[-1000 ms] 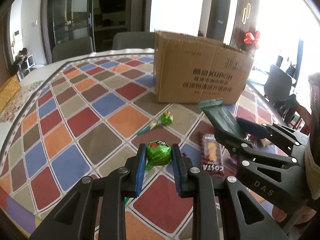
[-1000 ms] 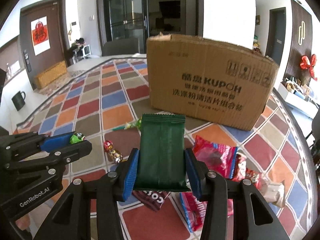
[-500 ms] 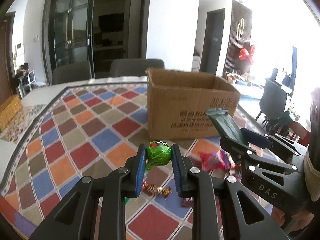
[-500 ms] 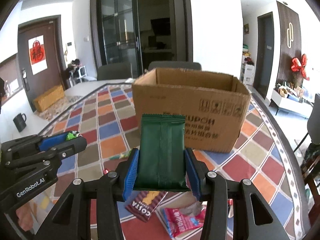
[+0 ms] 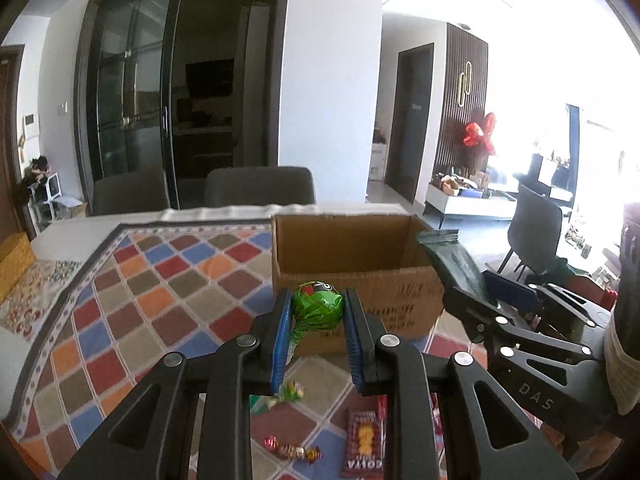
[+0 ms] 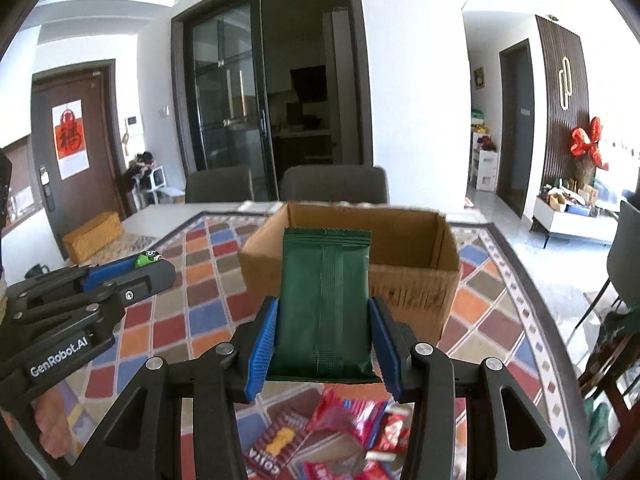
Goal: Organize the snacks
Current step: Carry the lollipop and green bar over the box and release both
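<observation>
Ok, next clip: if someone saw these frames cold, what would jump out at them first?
Most likely the two held snacks: the left gripper is shut on a green lollipop, and the right gripper is shut on a dark green packet, both raised in front of the open cardboard box. Next comes the colourful checked tablecloth, with loose snacks such as a red Costa packet lying below the grippers.

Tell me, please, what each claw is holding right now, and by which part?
The left claw pinches the green lollipop by its wrapped head; the right claw grips the dark green packet across its lower sides.
</observation>
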The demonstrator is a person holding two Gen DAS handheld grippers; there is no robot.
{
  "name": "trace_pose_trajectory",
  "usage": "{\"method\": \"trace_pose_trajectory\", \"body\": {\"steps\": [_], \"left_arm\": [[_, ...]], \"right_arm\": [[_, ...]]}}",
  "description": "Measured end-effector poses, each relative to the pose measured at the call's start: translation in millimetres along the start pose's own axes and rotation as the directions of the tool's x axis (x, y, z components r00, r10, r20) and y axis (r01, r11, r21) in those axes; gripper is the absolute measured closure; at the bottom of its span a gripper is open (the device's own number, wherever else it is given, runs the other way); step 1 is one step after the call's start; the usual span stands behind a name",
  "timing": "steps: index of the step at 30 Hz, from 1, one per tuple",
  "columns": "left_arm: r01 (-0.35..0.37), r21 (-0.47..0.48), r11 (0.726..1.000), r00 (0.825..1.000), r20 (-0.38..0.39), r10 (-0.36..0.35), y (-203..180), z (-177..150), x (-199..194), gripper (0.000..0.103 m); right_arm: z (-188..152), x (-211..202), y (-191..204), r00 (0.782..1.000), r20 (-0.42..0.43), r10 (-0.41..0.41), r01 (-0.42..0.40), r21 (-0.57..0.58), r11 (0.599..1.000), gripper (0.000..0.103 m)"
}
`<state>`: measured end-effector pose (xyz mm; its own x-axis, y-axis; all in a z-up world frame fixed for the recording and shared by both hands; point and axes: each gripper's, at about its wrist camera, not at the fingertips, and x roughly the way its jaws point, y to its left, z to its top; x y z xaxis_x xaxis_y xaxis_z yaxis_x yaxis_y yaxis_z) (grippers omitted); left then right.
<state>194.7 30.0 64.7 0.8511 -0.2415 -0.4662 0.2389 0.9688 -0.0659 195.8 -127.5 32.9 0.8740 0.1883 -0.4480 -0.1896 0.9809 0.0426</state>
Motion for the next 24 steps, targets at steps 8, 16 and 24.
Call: {"method": "trace_pose_trajectory", "body": {"steps": [8, 16, 24], "left_arm": [[0.005, 0.045, 0.999, 1.0, 0.027, -0.007, -9.6, 41.1, 17.2, 0.077], [-0.006, 0.11, 0.994, 1.0, 0.018, 0.004, -20.0, 73.9, 49.5, 0.077], [0.034, 0.099, 0.994, 0.996, -0.083, -0.026, -15.6, 96.1, 102.6, 0.077]], "right_arm": [[37.0, 0.9, -12.6, 0.997, 0.077, -0.03, 0.031, 0.0, 1.0, 0.056], [67.2, 29.3, -33.8, 1.0, 0.024, -0.002, 0.002, 0.0, 1.0, 0.056], [80.5, 67.7, -51.5, 0.998, -0.061, -0.009, 0.011, 0.021, 1.0, 0.056]]}}
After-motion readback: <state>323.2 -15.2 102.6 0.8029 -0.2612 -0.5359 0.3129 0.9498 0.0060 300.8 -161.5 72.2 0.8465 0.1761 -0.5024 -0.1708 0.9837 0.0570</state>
